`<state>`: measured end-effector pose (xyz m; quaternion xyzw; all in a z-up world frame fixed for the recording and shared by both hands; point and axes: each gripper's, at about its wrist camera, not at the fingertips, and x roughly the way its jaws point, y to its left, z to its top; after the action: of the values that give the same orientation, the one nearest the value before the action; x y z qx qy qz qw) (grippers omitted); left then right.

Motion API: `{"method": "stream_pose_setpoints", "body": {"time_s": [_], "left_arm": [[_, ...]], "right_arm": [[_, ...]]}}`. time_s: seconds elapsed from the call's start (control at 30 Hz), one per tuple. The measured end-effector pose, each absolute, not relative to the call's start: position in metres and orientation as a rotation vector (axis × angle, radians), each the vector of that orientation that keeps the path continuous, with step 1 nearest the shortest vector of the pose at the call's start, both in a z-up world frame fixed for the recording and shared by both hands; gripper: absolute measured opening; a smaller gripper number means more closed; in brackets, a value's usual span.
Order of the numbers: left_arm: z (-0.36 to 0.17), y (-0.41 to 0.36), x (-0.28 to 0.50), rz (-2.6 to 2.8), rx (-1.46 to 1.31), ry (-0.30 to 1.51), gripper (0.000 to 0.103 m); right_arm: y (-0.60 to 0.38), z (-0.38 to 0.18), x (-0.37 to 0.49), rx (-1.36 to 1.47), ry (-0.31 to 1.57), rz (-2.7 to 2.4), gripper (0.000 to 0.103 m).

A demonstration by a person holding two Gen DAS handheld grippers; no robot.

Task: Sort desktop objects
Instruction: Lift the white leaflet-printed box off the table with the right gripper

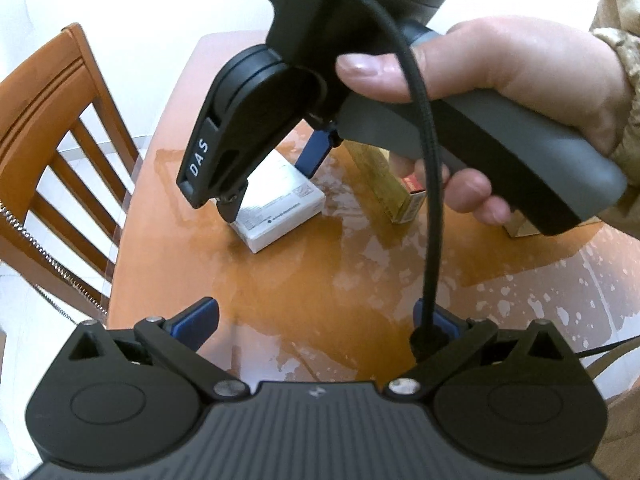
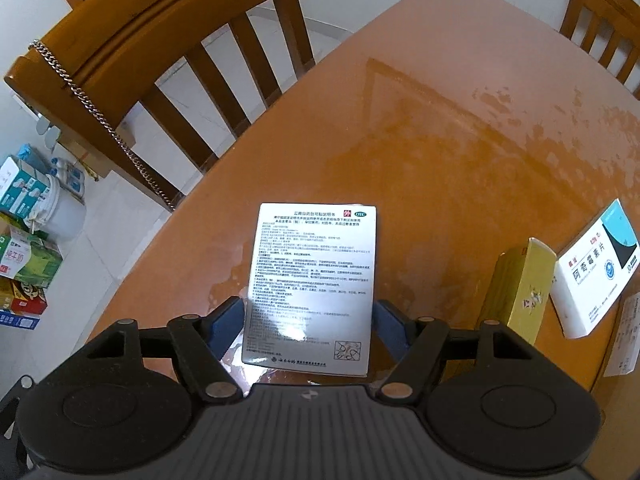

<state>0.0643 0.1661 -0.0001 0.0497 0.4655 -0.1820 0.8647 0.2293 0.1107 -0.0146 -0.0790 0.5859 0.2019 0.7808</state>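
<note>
Right gripper point(image 2: 308, 322) over the white box point(image 2: 310, 286), jaws apart, one blue pad either side of its near end; from this angle can't tell if pads touch the sides. Box flat on the counter point(image 2: 440, 152), printed text up, code at the near corner. In left wrist view, same gripper point(image 1: 256, 184) tilted down onto that box point(image 1: 280, 204), hand point(image 1: 500, 92) round the grey handle, black cable point(image 1: 424, 152) looping down. Left gripper point(image 1: 316, 320) jaws wide apart, nothing btwn them, bare counter below. To the right: gold box point(image 2: 520, 292) lying on its side, then white-and-teal box point(image 2: 592, 276) just beside it. Wooden chair point(image 2: 160, 48) w/ chain at counter's far edge. Cartons and a white bucket point(image 2: 60, 208) on the floor beyond.
</note>
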Motion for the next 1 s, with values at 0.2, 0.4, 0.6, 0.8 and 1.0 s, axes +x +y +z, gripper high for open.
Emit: {"method": "stream_pose_setpoints", "body": {"time_s": [0.2,0.4,0.6,0.8,1.0], "left_arm": [[-0.002,0.173,0.062,-0.362,0.095,0.975,0.103],[-0.003,0.174,0.062,-0.357,0.095,0.98,0.103],[0.003,0.173,0.061,-0.372,0.088,0.96,0.103],[0.018,0.178,0.062,-0.473,0.0,0.936,0.103],[0.036,0.188,0.063,-0.6,-0.108,0.895,0.103]], "right_arm": [[0.126,-0.02,0.226,-0.222,1.237,0.425,0.085],[0.132,-0.023,0.225,-0.256,1.244,0.44,0.08],[0.11,-0.02,0.232,-0.111,1.309,0.471,0.079],[0.066,-0.023,0.243,0.189,1.396,0.5,0.079],[0.031,-0.027,0.238,0.452,1.439,0.546,0.079]]}}
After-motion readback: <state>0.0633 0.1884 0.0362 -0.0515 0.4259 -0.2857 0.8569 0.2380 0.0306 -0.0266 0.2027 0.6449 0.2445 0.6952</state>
